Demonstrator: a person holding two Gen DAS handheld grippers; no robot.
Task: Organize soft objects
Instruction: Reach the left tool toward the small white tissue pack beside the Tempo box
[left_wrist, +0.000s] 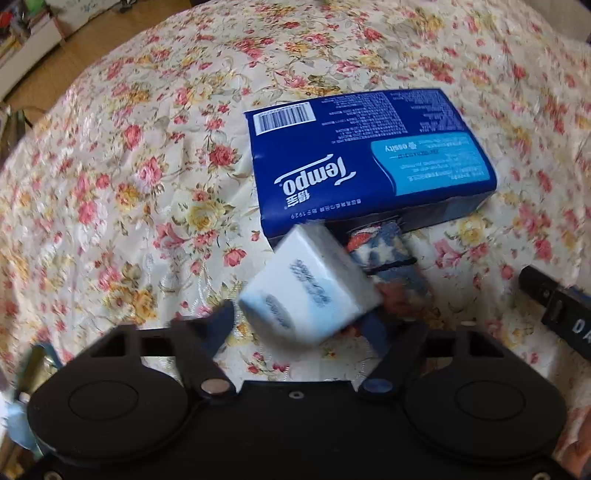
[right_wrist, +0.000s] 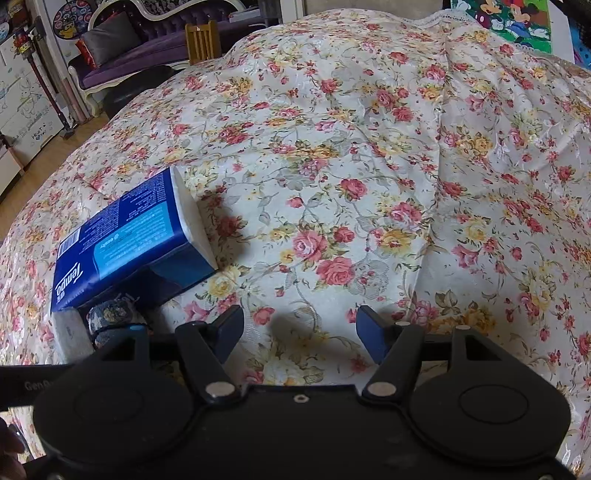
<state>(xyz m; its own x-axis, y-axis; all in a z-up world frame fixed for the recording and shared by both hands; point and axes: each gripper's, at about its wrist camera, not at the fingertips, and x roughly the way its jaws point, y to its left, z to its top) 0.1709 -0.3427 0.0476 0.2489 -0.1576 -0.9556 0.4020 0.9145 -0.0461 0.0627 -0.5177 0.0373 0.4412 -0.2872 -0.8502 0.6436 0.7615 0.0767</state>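
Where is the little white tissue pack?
In the left wrist view the little white tissue pack sits between the left gripper fingers, just in front of the big blue tissue pack.

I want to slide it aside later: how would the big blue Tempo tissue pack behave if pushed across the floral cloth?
The blue Tempo tissue pack lies flat on a broad face, so it should slide rather than tip or roll. Its glossy wrapper looks slippery, though the wrinkled floral cloth may bunch ahead of it. Being packed tissue, it is probably light and would dent under a hard push.
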